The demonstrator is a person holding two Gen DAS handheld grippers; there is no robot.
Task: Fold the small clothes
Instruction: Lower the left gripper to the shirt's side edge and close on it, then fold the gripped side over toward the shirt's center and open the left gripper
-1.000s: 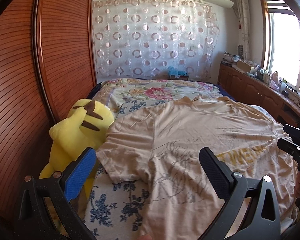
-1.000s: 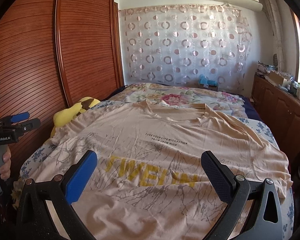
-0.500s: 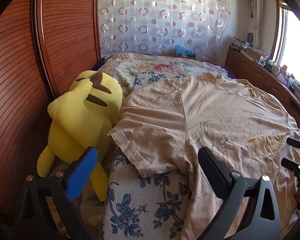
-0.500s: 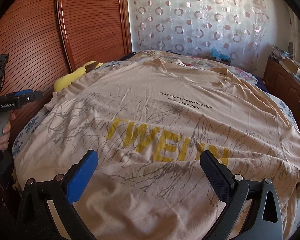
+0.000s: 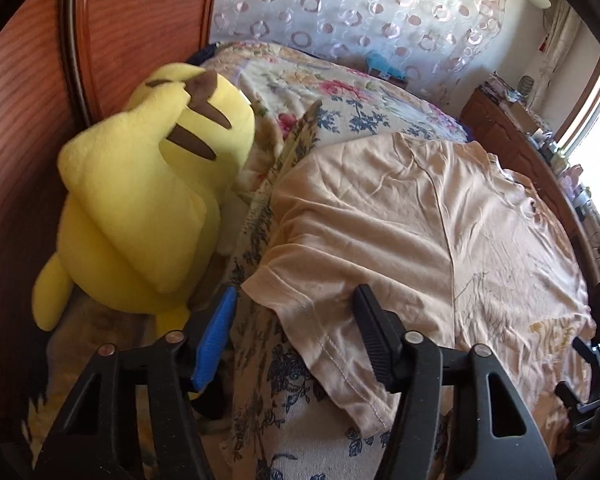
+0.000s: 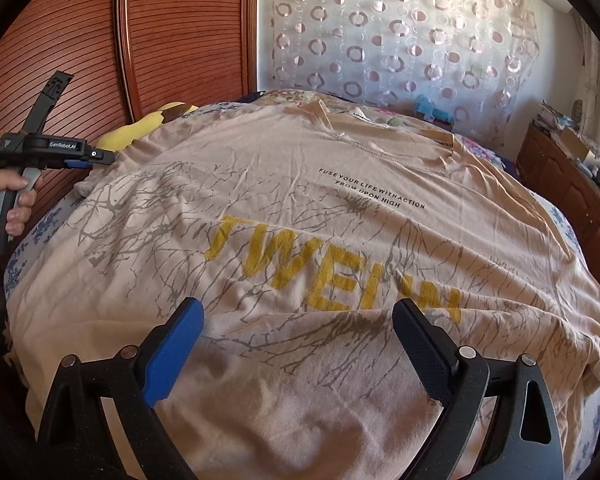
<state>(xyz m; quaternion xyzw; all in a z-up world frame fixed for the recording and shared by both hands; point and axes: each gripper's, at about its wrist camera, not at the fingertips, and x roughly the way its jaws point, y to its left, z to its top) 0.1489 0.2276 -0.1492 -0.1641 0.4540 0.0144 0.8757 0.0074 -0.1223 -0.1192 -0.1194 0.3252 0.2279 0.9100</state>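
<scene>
Here, your beige T-shirt [image 6: 300,208] lies spread flat, print up, on the bed [image 5: 284,432], which wears a blue-flowered cover. Its long axis runs from the near hem to the far collar, so the neck opening points away from you toward the curtain [image 6: 400,32] with its ring pattern. The sleeves reach out left and right.

Across the chest you can read large yellow letters, "TWE" and then more that the folds of cloth cut off (the last characters are not clear). Above them, in small black type: "FUSE YOUR LIFE WITH ACTION / FROM UPON HIGH". Grey branch-like lines cover the lower front.

Your left gripper [image 5: 296,324] sits at the left sleeve [image 5: 324,320], fingers spread wide on either side of the sleeve's cuff edge, not closed on it; the black finger [image 5: 376,336] rests over the cloth. In the right view its body reads "GenRobot.AI", with your left hand [image 6: 8,204] around the handle.

Your right gripper [image 6: 298,332] hovers over the near hem, fingers wide apart, gripping nothing.

A yellow plush toy [image 5: 148,200] leans beside the left sleeve, against the wooden slatted wardrobe [image 6: 180,40].
</scene>
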